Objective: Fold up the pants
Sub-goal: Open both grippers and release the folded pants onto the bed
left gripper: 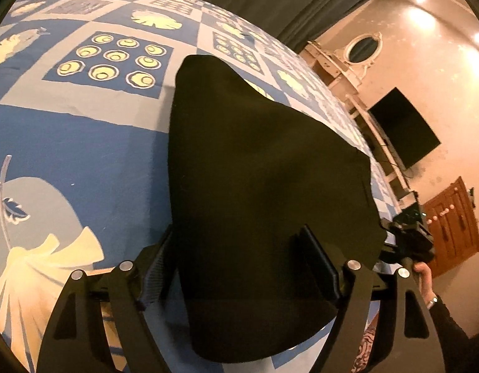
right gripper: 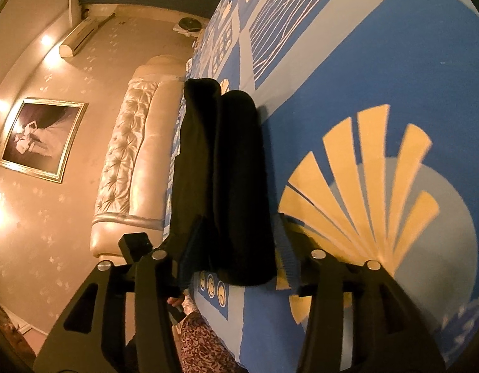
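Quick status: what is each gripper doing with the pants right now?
Left gripper: open, black pants between its fingers, not pinched.
Right gripper: open, pants edge between its fingers, not clamped.

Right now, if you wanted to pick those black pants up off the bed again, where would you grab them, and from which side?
Probably at the near edge of the black pants, coming in low from the bedside. They lie folded into a thick bundle on the blue patterned bedspread, and that rounded edge already sits between the fingers of the left gripper and right gripper, so the stacked layers would lift together.
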The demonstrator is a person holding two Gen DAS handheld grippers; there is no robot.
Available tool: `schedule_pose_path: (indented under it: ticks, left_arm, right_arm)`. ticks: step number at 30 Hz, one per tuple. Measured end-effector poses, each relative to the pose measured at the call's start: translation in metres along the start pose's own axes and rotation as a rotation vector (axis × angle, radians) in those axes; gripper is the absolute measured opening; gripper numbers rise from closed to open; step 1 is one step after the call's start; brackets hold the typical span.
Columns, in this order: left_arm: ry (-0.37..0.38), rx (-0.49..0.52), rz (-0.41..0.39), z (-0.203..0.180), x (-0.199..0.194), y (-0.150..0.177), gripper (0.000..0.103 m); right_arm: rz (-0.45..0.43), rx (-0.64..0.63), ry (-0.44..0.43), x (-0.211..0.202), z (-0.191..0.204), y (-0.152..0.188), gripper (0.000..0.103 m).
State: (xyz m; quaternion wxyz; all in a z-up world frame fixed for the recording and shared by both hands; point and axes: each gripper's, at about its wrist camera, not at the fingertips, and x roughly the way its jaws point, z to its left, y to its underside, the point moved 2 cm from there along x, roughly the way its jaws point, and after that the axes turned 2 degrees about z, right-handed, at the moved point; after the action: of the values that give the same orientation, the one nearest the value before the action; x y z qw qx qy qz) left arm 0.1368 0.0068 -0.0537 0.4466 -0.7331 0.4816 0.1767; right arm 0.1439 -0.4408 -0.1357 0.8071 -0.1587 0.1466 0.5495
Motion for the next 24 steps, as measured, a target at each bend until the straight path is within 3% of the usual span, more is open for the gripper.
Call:
schedule_pose_path:
  ticks: [11,16,24]
  left_arm:
    - [-0.173,0.013,-0.025,-0.007,-0.006,0.005,0.083]
    - [-0.267,0.040,-0.046,-0.018,-0.017,0.009,0.083]
    - [-0.400,0.062,-0.095,-0.043,-0.044,0.030,0.083]
  right_arm:
    - [-0.036,-0.050,0.141,-0.018,0.008,0.038,0.059]
    - [-0.047,-0.064,0.201,-0.021,0.014,0.052,0.068]
    - [-0.091,-0.115,0.378,-0.015,0.038,0.069,0.075]
